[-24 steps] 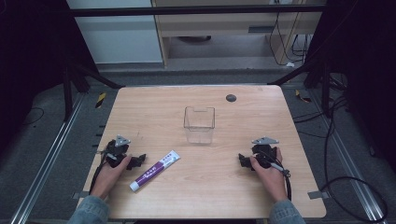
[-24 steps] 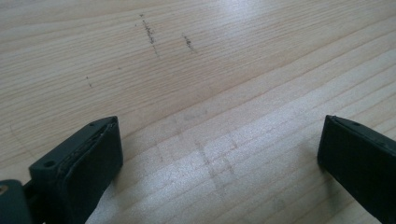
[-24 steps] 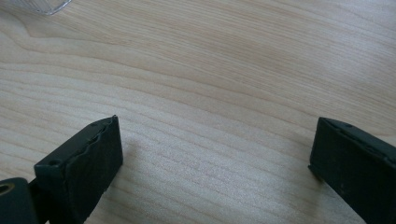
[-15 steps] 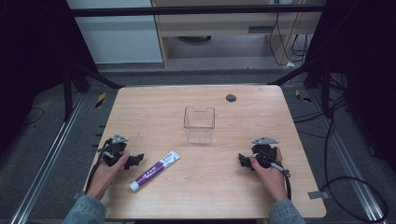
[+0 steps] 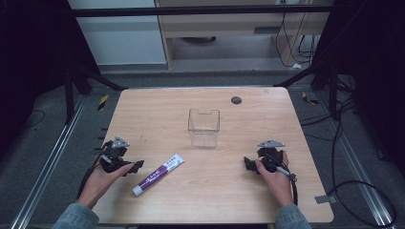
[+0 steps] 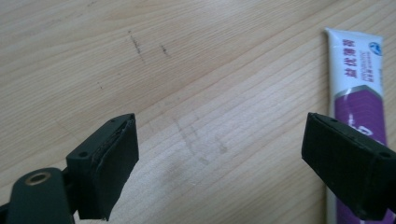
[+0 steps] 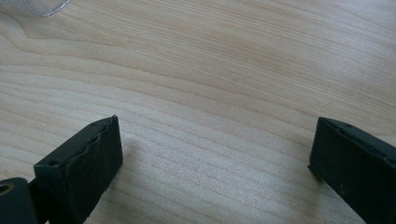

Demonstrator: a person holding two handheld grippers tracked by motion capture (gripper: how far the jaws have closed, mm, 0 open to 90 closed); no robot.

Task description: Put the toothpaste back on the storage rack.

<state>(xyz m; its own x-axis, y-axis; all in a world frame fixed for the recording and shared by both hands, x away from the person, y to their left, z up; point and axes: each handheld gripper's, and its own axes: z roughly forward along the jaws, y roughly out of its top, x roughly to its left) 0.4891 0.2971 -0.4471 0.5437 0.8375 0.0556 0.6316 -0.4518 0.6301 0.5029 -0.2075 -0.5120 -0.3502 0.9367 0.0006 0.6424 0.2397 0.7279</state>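
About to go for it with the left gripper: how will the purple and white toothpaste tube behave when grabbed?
The purple and white toothpaste tube lies flat on the wooden table, so it probably won't roll. Its soft-looking body would likely dent and sag if held at one end. The glossy skin may slip; gripping mid-body seems safest.

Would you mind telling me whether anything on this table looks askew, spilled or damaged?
Nothing stands out. The purple-and-white toothpaste tube lies flat and diagonal on the light wooden table, and the clear plastic box stands upright, with no spill visible.
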